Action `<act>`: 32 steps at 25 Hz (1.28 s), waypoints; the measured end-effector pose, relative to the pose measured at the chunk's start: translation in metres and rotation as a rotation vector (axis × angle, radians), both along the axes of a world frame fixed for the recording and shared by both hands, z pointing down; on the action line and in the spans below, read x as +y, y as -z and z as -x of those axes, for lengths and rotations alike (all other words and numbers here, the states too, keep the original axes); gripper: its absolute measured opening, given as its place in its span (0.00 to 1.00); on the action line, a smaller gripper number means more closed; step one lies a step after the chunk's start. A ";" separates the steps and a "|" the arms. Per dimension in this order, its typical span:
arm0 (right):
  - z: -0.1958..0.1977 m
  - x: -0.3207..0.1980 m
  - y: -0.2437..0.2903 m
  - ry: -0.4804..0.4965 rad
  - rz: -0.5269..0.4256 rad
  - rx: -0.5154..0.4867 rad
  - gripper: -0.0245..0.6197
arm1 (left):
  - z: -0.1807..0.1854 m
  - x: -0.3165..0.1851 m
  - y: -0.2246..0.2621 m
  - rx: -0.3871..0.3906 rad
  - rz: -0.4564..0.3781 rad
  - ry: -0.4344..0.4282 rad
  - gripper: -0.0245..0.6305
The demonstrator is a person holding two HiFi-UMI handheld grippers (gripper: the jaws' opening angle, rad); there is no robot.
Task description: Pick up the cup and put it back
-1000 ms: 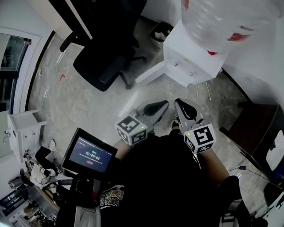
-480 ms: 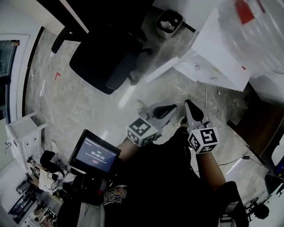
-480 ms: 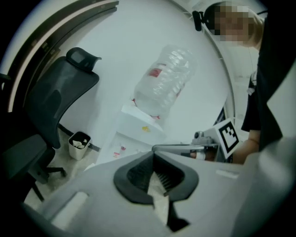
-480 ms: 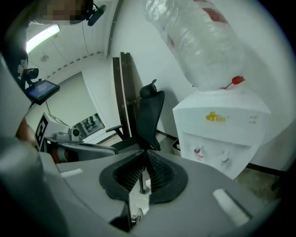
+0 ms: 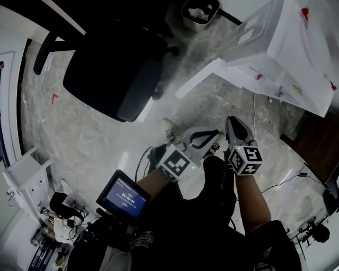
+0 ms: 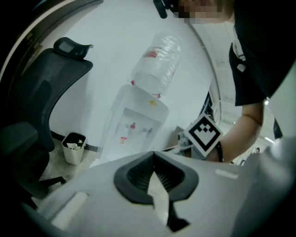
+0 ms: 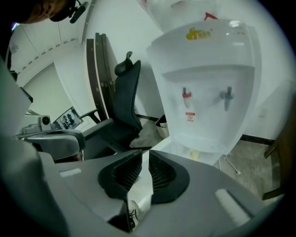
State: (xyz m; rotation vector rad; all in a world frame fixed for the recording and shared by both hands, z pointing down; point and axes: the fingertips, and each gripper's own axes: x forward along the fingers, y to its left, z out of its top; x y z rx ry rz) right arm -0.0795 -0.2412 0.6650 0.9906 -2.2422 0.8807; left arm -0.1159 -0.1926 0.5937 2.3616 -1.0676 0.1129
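Observation:
No cup shows plainly. A small pale yellow thing (image 7: 196, 155) sits at the foot of the white water dispenser (image 7: 208, 92), too small to tell what it is. The dispenser (image 5: 265, 47) stands ahead of both grippers, and its bottle (image 6: 157, 65) shows in the left gripper view. My left gripper (image 5: 214, 134) is held low over the floor, its tips (image 6: 153, 153) meeting on nothing. Beside it my right gripper (image 5: 232, 122) points down. Its jaws have just been opening, and a narrow empty gap (image 7: 144, 159) now shows between the pads.
A black office chair (image 5: 116, 69) stands to the left on the marble floor. A small waste bin (image 5: 200, 10) sits by the wall near the dispenser. A dark wooden cabinet (image 5: 318, 137) is at the right. A lit screen (image 5: 126, 195) hangs at the person's front.
Both grippers have sunk toward the floor. The head view has swung, so the bottle has left it and the chair looms larger. The right jaws now stand slightly apart.

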 end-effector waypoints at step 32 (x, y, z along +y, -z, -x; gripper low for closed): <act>-0.092 -0.221 -0.507 -0.110 0.033 0.283 0.21 | -0.091 -0.046 -0.312 0.276 -0.015 -0.154 0.04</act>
